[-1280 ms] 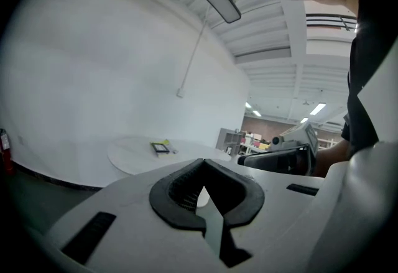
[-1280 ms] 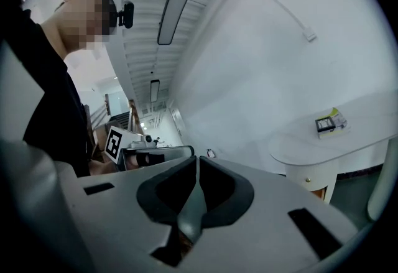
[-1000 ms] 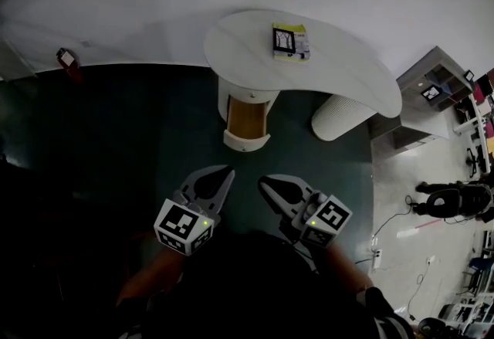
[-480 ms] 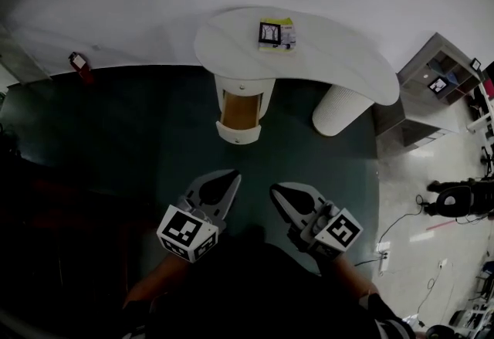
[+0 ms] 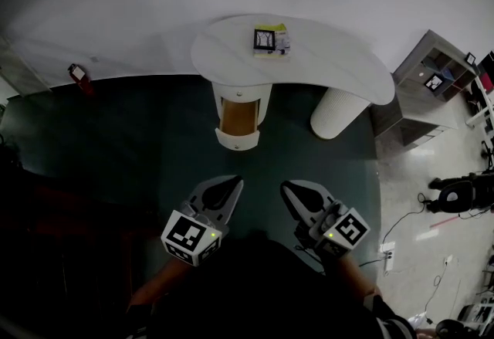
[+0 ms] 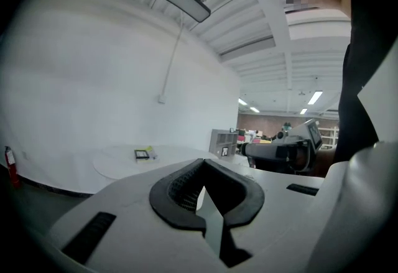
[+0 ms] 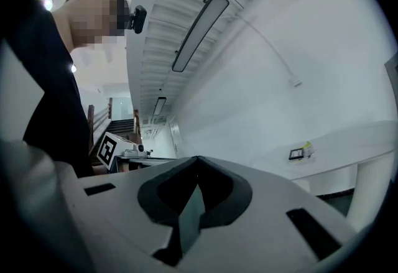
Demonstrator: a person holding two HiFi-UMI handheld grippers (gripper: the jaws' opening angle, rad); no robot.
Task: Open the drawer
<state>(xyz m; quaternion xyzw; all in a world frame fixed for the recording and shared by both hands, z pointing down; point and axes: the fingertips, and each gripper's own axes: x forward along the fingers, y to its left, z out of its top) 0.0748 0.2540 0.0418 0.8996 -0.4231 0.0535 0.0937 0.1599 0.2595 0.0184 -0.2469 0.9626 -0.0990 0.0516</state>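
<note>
One white table [image 5: 332,67], one open drawer [image 5: 236,117]

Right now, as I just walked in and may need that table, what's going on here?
A person stands back from the white table with a gripper in each hand. The left gripper and right gripper are both shut and empty, held near the body. The drawer under the tabletop is already pulled out; neither gripper touches it.

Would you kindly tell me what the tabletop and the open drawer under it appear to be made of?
Tabletop: likely painted or laminated board, smooth matte white, no grain visible. Drawer: white front, probably the same; its tan-brown inside suggests wood or wood-look board, grain too small to tell.
</note>
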